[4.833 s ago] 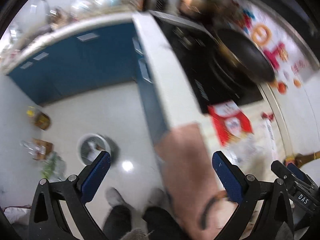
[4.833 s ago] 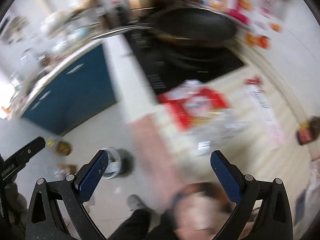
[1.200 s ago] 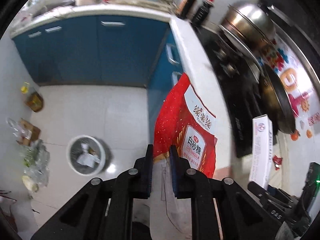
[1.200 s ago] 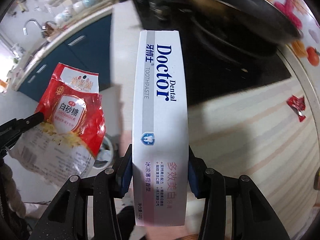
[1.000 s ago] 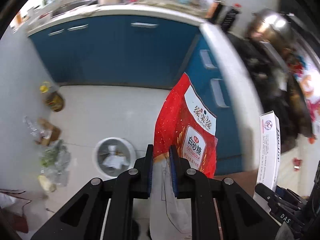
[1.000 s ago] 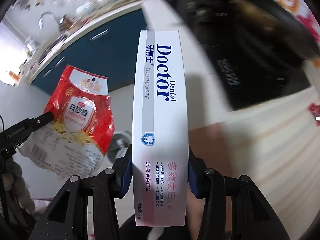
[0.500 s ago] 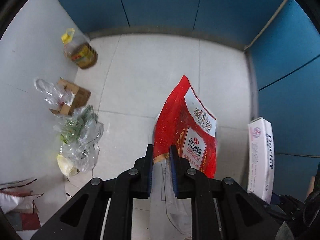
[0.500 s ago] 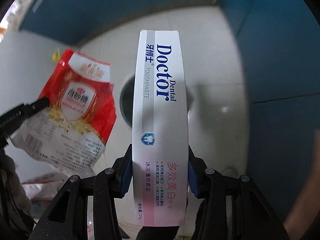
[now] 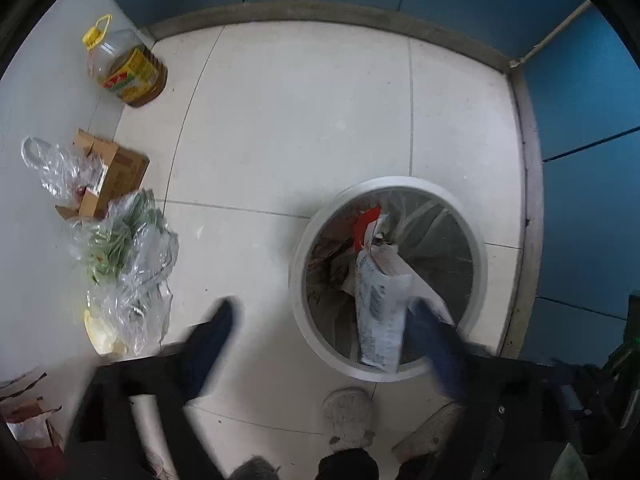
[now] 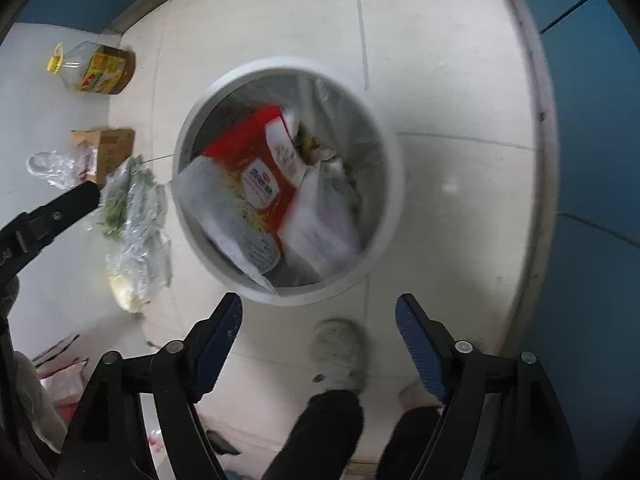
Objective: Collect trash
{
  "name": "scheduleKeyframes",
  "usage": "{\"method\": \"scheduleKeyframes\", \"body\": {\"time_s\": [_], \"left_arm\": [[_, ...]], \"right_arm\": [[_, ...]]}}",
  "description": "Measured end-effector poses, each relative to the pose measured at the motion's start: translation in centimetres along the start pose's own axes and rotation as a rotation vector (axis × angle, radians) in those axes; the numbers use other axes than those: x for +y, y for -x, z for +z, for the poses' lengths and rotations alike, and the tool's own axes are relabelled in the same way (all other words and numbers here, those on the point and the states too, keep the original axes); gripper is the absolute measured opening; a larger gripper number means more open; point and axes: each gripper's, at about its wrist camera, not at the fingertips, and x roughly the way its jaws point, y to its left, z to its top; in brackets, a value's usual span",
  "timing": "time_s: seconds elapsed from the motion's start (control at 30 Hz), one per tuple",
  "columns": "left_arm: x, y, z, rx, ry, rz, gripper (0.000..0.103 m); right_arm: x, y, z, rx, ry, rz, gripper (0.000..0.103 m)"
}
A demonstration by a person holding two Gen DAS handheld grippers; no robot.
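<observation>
Hovering above a round white bin (image 10: 390, 200) on the tiled floor (image 9: 300, 120), both grippers stood wide open and empty: left gripper (image 9: 320, 344), right gripper (image 10: 319, 334). A red sugar bag (image 10: 256, 160) and a white toothpaste box (image 10: 324, 224) lay inside the bin.

Bin mouth: trash bin (image 10: 384, 216) opening unobstructed above, apparently.
Left: plastic bags (image 9: 128, 264), carton (image 9: 116, 176).
Right: blue cabinets (image 9: 588, 184) close.
</observation>
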Motion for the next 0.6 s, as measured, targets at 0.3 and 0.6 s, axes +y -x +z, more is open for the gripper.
{"method": "scheduleKeyframes", "body": {"time_s": [0.3,0.6], "left_arm": [[0.1,9.8,-2.8,-0.103,0.015,0.062,0.103],[-0.4,25.8,-10.2,-0.247,0.058,0.054,0.103]], "right_arm": [[1.4,9.1,-4.0,-0.2,0.02,-0.151,0.103],[2.8,25.5,-14.1,-0.422,0.054,-0.184,0.103]]}}
